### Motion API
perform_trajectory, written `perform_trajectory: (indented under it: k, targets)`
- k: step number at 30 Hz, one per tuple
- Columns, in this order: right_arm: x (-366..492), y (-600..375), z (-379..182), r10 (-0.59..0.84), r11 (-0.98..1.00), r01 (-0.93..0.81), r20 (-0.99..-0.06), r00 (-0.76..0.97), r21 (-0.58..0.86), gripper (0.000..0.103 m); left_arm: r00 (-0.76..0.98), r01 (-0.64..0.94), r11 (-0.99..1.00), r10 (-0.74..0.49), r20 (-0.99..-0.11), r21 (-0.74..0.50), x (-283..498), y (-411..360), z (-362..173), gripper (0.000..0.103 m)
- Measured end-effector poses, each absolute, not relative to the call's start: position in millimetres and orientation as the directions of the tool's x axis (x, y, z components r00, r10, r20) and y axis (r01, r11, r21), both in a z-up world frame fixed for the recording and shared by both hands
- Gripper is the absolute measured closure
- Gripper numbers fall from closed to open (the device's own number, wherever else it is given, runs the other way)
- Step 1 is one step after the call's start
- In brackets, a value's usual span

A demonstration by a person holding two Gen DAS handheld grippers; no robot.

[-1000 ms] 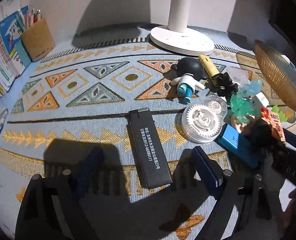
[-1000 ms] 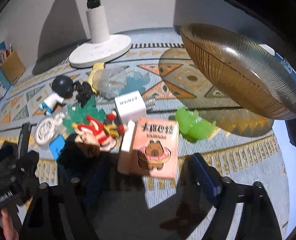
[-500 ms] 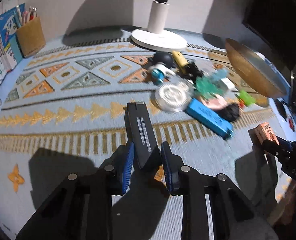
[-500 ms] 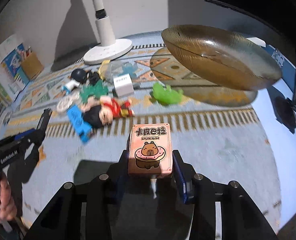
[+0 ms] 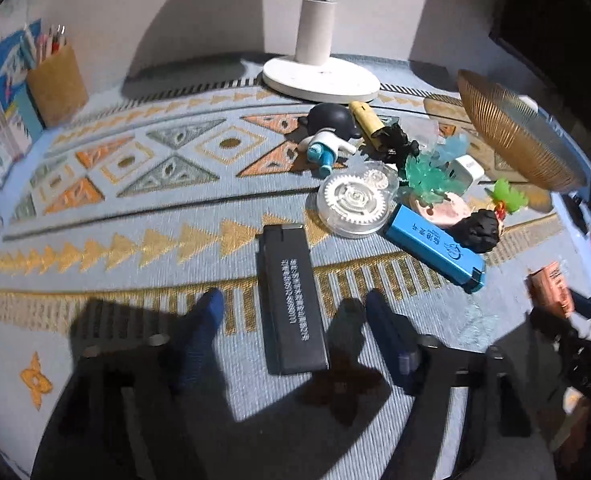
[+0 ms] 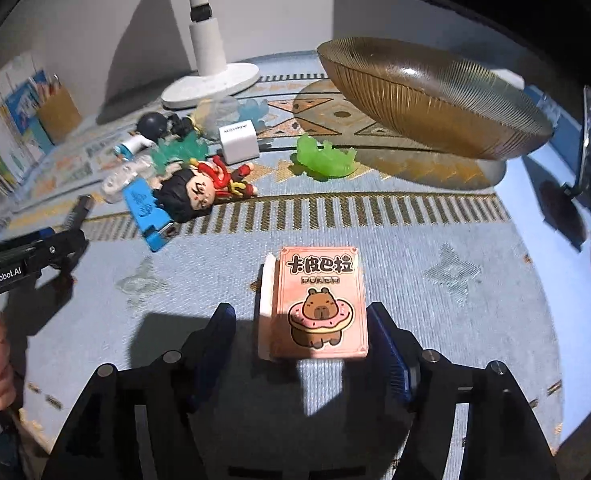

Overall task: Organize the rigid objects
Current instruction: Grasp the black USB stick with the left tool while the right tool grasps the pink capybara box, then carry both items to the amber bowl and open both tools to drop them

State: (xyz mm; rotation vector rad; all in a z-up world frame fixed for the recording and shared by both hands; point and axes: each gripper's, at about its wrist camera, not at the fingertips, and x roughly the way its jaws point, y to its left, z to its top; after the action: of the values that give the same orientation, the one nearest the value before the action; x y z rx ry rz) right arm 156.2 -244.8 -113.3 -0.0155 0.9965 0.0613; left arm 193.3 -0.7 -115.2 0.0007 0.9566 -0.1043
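Both grippers have just let go of what they carried. The left gripper point(image 5: 293, 312) was clamped on the black bar point(image 5: 291, 300) half a second ago; now its jaws are opening, both pads stand clear, and the bar lies flat on the patterned surface point(image 5: 135, 240) between them, near and left of the clutter. The right gripper point(image 6: 301, 330) has done the same with the pink card box point(image 6: 321, 302): its jaws are opening, the near pads stand off both edges, and the box rests on the plain blue stretch, well apart from the pile. So two rigid pieces appear set out on their own. The blue lighter point(image 5: 435, 250), gear case point(image 5: 355, 204), figurines and white charger point(image 6: 237, 140) remain heaped on the far side beside the amber bowl point(image 6: 435, 92), which suggests most sorting is yet to come.
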Motion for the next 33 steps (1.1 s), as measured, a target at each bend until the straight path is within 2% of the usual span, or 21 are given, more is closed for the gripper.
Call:
perform_trajectory:
  k: [2, 3, 7, 10, 16, 26, 33]
  targets:
    - [156, -245, -113, 0.023, 1.000, -0.017, -0.826, 0.563, 0.017, 0.054, 0.584, 0.108, 0.994, -0.070, -0.809, -0.008, 194, -7, -114, 0.074]
    - [156, -246, -113, 0.010, 1.000, 0.013, -0.818, 0.575, 0.021, 0.058, 0.588, 0.104, 0.995, -0.070, -0.806, -0.011, 194, -8, -113, 0.082]
    - [152, -241, -113, -0.019, 0.999, 0.037, -0.796, 0.604, 0.004, 0.063, 0.581, 0.102, 0.995, -0.063, -0.811, -0.004, 193, -14, -112, 0.082]
    - [149, -237, -112, 0.010, 1.000, 0.017, -0.795, 0.607, 0.025, 0.063, 0.571, 0.114, 0.992, -0.106, -0.814, -0.050, 187, -18, -109, 0.082]
    - [136, -228, -107, 0.073, 0.997, -0.029, -0.781, 0.620, 0.070, 0.063, 0.597, 0.143, 0.988, -0.126, -0.792, -0.050, 166, -34, -93, 0.082]
    - [118, -268, -60, 0.088, 0.990, 0.018, -0.695, 0.713, 0.143, 0.063, 0.705, 0.164, 0.985, -0.153, -0.692, -0.051, 150, -43, -28, 0.082]
    - [130, -333, -15, 0.018, 0.977, 0.122, -0.638, 0.770, 0.175, 0.063, 0.756, 0.218, 0.975, -0.202, -0.623, -0.052, 180, -70, 21, 0.082]
